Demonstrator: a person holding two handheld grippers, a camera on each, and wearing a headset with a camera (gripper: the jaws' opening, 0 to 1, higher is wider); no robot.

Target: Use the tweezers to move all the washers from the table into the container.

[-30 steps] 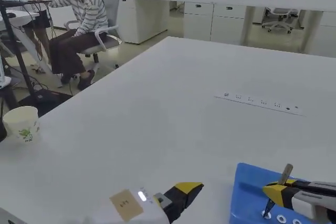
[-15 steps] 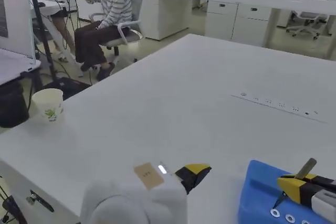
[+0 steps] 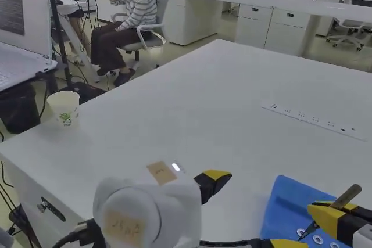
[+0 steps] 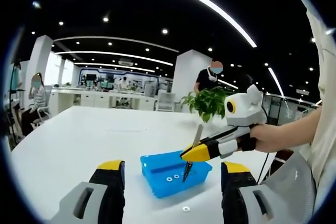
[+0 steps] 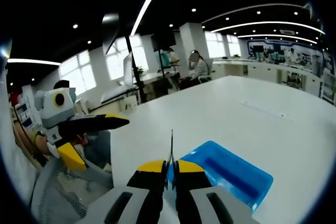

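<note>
On the white table (image 3: pixel 192 114) sits the blue container (image 4: pixel 170 188), washers (image 4: pixel 169 179) inside. My left gripper (image 4: pixel 172 166) gapes wide, empty; my right gripper (image 5: pixel 171 169) clamps the tweezers (image 4: pixel 191 153), whose tips are over the container. One loose washer (image 4: pixel 186 209) lies just beside it: I'd straddle its rim and squeeze gently.

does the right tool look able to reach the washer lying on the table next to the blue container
Probably yes: the right tool grips the tweezers with their tips down at the blue container, and the washer lies on the table just outside it, with nothing standing between.
</note>
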